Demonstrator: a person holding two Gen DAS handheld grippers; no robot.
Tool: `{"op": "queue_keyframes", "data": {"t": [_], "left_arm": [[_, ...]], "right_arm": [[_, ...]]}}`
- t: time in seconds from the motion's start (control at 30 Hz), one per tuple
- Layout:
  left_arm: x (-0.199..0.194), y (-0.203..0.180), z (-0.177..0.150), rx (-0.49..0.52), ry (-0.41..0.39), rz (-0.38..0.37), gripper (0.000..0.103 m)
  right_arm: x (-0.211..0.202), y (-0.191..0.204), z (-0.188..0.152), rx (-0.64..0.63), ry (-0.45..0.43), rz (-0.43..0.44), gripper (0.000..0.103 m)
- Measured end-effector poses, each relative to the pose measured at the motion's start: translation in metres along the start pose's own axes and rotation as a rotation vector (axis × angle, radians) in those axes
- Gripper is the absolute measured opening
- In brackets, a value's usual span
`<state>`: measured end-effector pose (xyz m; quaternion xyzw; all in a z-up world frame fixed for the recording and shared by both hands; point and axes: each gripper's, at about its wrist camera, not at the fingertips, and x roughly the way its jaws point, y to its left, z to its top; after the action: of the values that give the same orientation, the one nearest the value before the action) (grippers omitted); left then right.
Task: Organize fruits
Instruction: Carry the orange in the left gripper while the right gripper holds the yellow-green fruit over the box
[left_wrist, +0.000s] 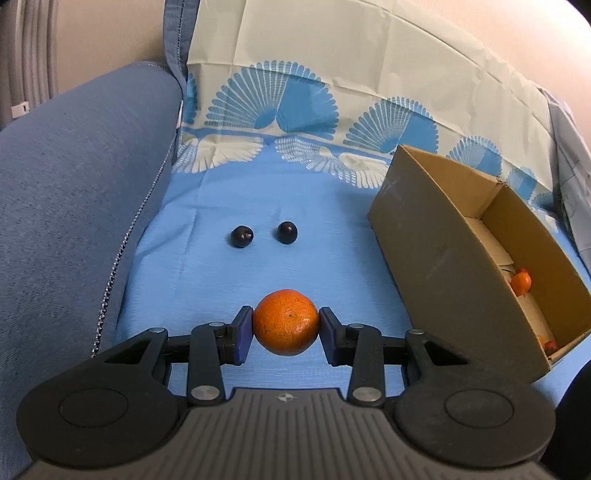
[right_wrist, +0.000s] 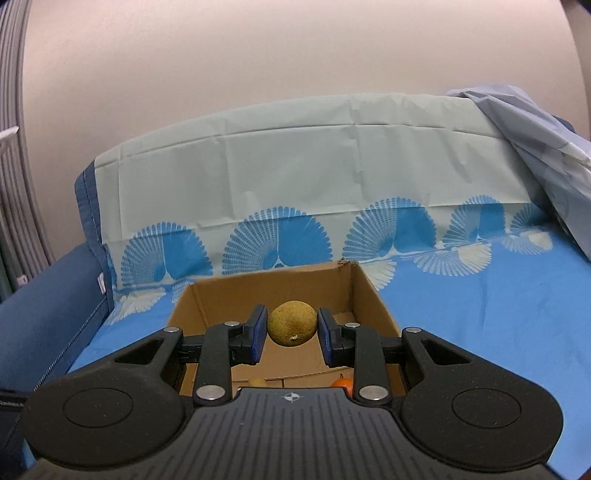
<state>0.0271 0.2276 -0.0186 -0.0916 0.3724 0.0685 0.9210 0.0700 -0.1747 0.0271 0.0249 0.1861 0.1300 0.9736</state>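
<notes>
left tongs (left_wrist: 286, 332) pinch orange (left_wrist: 286, 322) | right tongs (right_wrist: 291, 332) pinch yellowish fruit (right_wrist: 291, 323) above box (right_wrist: 373, 295)

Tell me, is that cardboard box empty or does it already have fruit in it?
Not empty. The cardboard box is open on top, and a small orange fruit lies on its floor, with another reddish bit near the corner.

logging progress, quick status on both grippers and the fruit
Left gripper shut on orange. Right gripper shut on yellow fruit, over box. Two dark fruits loose. Nothing blocking.

L wrist cam tilted down, R cam nearer level, both see cardboard box (left_wrist: 443, 240) (right_wrist: 280, 291)
</notes>
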Motion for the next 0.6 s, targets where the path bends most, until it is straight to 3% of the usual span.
{"op": "queue_keyframes", "data": {"t": [0.33, 0.6], "left_arm": [[-0.004, -0.027, -0.007, 0.114, -0.021, 0.085, 0.042], [-0.009, -0.039, -0.011, 0.144, -0.007, 0.098, 0.042]], "right_arm": [[0.013, -0.005, 0.000, -0.066, -0.088, 0.062, 0.030], [0.012, -0.005, 0.001, -0.085, -0.125, 0.102, 0.031]]}}
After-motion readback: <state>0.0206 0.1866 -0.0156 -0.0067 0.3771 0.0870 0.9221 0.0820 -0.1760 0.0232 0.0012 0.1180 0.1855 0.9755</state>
